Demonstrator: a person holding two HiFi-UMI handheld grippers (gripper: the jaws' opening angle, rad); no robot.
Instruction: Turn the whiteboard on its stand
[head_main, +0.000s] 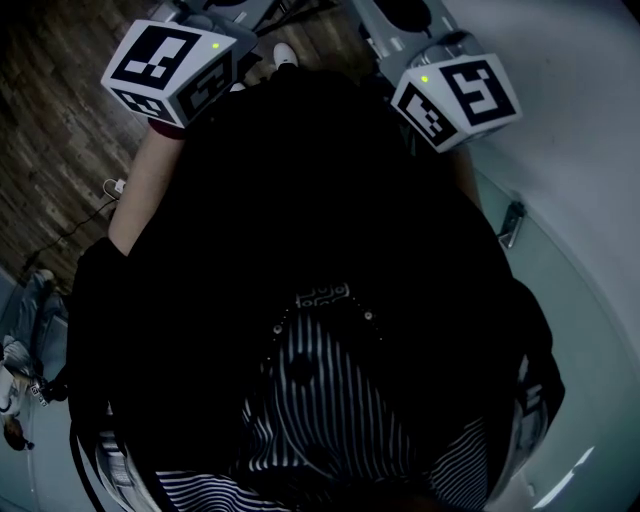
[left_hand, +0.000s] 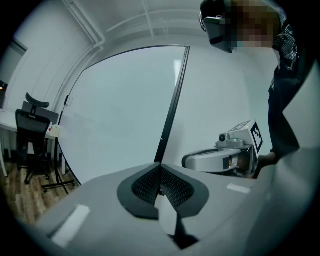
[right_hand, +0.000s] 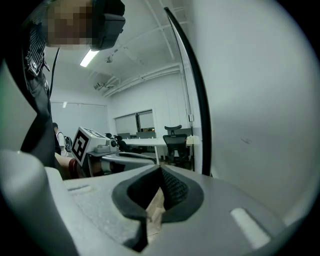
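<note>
Our dark jacket (head_main: 300, 200) fills the head view; left gripper (left_hand: 160, 166) is clenched, tips at the whiteboard (left_hand: 120, 110) frame's black edge (left_hand: 172, 100); right gripper (right_hand: 159, 170) is clenched empty beside it; board stands edge-on between them; we judge most turning remains.

Held side by side, left claw (left_hand: 160, 169) and right claw (right_hand: 160, 172) are pinched shut.

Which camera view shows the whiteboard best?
The left gripper view: the whiteboard shows a wide part of its pale face and its dark edge there. The right gripper view shows only a close part of the face and that edge; the head view shows only a pale strip at the right.
</note>
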